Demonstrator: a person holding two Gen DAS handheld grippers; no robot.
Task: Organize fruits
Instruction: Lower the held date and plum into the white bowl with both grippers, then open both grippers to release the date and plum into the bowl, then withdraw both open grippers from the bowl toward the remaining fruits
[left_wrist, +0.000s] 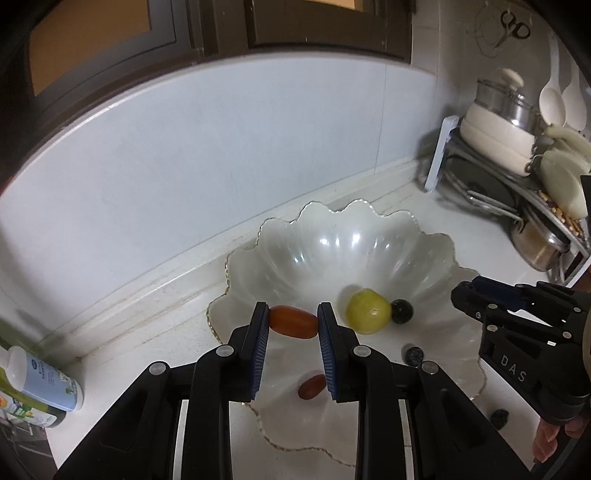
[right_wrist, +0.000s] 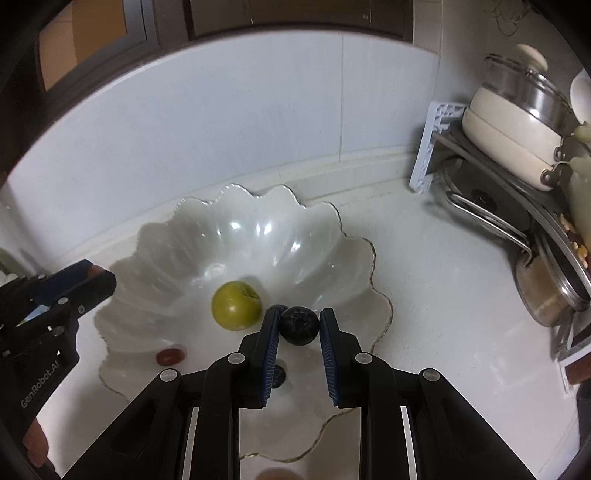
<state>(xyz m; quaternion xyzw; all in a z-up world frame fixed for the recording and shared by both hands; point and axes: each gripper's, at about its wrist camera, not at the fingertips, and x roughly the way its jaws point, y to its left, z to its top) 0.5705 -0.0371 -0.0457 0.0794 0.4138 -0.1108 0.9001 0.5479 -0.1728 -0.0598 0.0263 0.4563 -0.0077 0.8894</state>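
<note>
The scalloped bowl (right_wrist: 236, 236) looks like glossy, pearly glass with a thin gilt rim. The surface (right_wrist: 443, 288) is smooth, shiny white stone. At two o'clock, a polished metal pot (right_wrist: 550, 295) gleams. The ribbed jaws' pads (left_wrist: 258, 347) look like matt blue rubber.

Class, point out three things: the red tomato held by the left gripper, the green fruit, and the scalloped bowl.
red tomato (left_wrist: 293, 321), left wrist view, its middle.
green fruit (right_wrist: 236, 305), right wrist view, its top face.
scalloped bowl (right_wrist: 325, 236), right wrist view, bare inner wall.
</note>
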